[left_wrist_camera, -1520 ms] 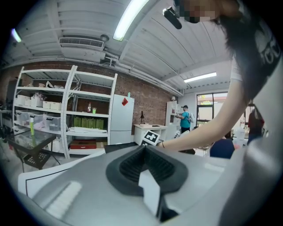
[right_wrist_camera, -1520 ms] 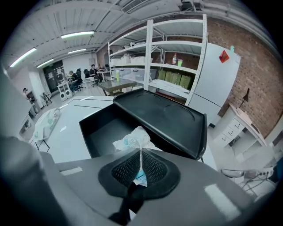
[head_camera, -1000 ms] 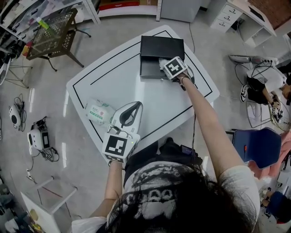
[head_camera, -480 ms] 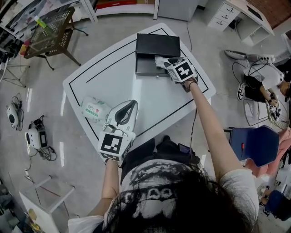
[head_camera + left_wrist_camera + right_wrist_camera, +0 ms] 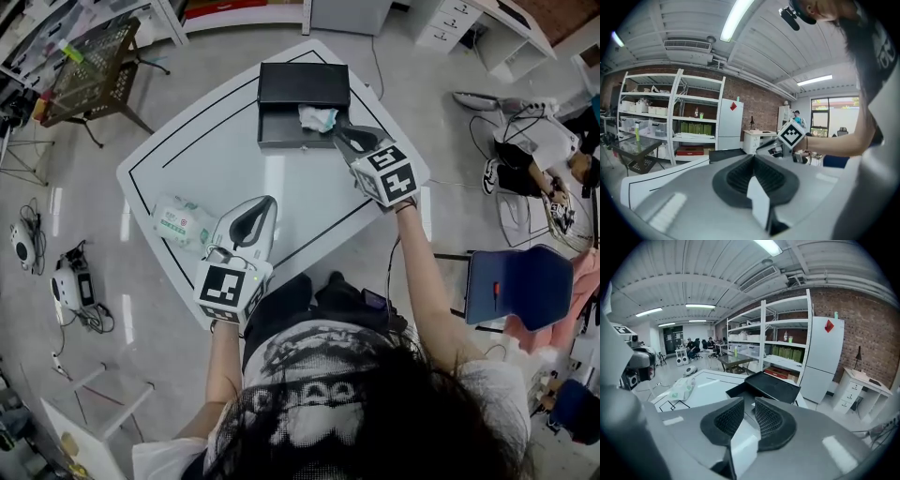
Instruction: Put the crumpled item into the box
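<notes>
The black box (image 5: 303, 84) stands at the far edge of the white table (image 5: 281, 192), its drawer-like tray pulled toward me. The crumpled white and teal item (image 5: 317, 117) lies in that tray, free of any gripper. My right gripper (image 5: 341, 132) hovers just short of the tray with its tips aimed at the item. Its jaws are open by a narrow gap, with nothing between them (image 5: 749, 404); the box (image 5: 771, 385) shows beyond them. My left gripper (image 5: 249, 217) rests low near the table's front edge, shut and empty (image 5: 753, 157).
A soft pack of wipes (image 5: 180, 223) lies at the table's left, beside the left gripper, also seen from the right gripper (image 5: 682, 387). Around the table are a mesh-topped stand (image 5: 103, 61), a blue chair (image 5: 520, 286), floor cables, and a seated person (image 5: 544, 150).
My right gripper has drawn back from the box toward me and let go of the crumpled item, which now lies in the tray. The left gripper has stayed in place.
</notes>
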The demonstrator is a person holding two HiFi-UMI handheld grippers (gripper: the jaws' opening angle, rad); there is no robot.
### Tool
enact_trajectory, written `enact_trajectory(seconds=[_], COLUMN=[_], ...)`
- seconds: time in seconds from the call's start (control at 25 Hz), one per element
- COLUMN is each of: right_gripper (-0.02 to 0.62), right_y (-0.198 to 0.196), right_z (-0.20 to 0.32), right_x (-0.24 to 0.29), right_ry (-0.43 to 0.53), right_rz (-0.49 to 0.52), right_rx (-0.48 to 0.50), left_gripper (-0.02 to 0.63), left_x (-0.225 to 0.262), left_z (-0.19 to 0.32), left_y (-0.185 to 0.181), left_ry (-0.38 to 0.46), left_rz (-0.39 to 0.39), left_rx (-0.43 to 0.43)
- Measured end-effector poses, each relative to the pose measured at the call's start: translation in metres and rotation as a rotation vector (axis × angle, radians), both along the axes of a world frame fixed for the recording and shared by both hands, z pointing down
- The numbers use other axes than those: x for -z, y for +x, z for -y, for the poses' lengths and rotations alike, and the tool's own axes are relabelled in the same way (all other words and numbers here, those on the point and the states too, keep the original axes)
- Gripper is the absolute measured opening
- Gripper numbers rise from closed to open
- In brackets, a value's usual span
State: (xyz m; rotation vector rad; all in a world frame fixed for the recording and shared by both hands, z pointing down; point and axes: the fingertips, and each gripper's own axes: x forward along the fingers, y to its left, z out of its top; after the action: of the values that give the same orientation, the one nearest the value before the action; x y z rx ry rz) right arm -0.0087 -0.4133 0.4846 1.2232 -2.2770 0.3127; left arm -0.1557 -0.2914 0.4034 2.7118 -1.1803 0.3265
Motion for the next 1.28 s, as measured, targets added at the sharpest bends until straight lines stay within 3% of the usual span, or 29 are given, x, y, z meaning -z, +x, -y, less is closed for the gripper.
enact_trajectory(seconds=[0.6, 1.28], right_gripper=[0.074, 0.064], right_y=[0.056, 0.116], right_z=[-0.135, -0.234], right_x=[0.033, 0.031], right_ry=[0.051, 0.058], right_rz=[0.201, 0.254], right_rx=[-0.039, 0.034], left_gripper=[0.0, 0.0], left_x=[0.001, -0.016], left_z=[-0.046, -0.132], left_y=[0.089, 0.155], left_ry=[-0.002, -0.049], left_rz=[0.02, 0.047], left_rx=[-0.049, 0.048])
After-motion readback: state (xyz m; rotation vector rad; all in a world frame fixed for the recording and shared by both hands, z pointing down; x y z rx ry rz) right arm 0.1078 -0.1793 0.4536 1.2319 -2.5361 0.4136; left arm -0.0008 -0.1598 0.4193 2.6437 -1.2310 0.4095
